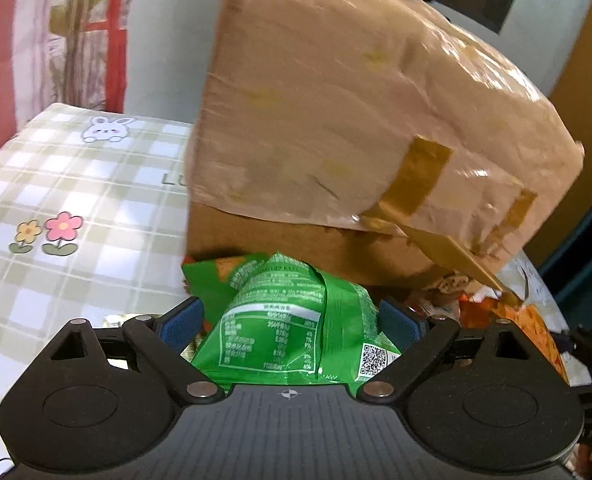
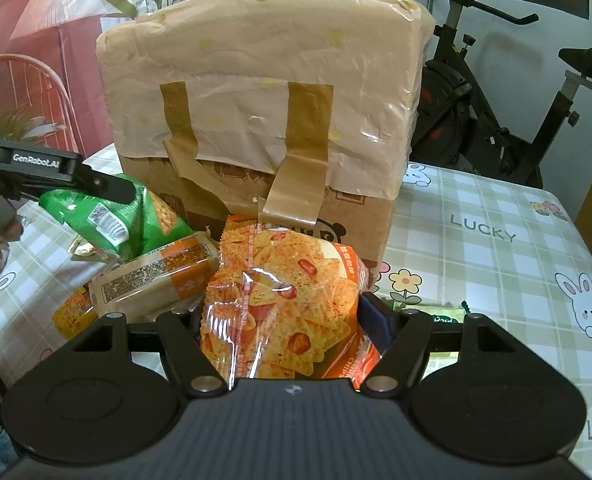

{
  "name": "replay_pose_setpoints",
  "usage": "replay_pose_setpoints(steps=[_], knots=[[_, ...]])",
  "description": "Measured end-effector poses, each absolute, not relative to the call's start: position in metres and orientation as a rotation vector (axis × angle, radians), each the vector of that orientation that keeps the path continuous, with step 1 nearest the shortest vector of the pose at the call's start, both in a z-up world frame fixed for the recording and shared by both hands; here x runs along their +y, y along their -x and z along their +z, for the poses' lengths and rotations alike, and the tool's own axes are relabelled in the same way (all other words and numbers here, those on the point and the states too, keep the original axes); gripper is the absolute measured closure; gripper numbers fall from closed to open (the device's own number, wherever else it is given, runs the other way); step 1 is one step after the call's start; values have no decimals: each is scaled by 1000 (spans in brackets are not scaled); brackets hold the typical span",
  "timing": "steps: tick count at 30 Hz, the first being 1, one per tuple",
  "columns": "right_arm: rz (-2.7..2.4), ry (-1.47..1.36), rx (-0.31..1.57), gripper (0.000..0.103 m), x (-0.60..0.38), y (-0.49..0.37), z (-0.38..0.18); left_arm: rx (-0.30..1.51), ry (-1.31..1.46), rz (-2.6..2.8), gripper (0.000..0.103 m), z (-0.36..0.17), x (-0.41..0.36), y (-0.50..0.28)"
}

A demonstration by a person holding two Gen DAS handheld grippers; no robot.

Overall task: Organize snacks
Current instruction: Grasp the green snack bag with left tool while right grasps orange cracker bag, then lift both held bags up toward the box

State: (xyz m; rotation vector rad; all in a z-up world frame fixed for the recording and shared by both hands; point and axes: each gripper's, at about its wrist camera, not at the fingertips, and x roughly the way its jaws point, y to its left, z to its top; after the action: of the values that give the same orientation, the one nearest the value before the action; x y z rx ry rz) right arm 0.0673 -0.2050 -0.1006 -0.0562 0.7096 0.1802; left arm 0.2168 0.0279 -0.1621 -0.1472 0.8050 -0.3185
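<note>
Green bag (image 1: 296, 320) partly behind left tongs (image 1: 291, 320)

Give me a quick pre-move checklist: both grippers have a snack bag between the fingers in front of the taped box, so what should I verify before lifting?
1. Left gripper on the green bag: ok, the bag sits between both blue pads, apparently gripped.
2. Right gripper on the orange chips bag: ok, the bag fills the gap between the fingers.
3. Orange chips bag free of neighbours: not ok, the beige cracker pack lies against its left side.
4. Clearance from the cardboard box: not ok, both bags sit close in front of it.
5. Loose tape strip above the orange bag: cannot tell whether it would snag.
</note>
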Motion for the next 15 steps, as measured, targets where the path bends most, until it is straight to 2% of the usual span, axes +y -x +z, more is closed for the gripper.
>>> replay_pose_setpoints(steps=[4,6,7,8,11,15], knots=[[179,55,710,31,-204,-68,-101,811,134,-330,5,-167,24,-219],[178,56,710,31,-204,-69,-101,806,144,-343,11,-168,26,-219],[178,55,711,31,-204,-69,-101,793,143,-351,19,-168,25,-216],[178,55,712,32,-204,-69,-101,781,132,-347,23,-166,25,-214],[180,53,713,32,-205,-69,-100,757,96,-340,27,-159,23,-207],[198,45,700,32,-205,-65,-98,713,99,-336,28,-146,28,-197]])
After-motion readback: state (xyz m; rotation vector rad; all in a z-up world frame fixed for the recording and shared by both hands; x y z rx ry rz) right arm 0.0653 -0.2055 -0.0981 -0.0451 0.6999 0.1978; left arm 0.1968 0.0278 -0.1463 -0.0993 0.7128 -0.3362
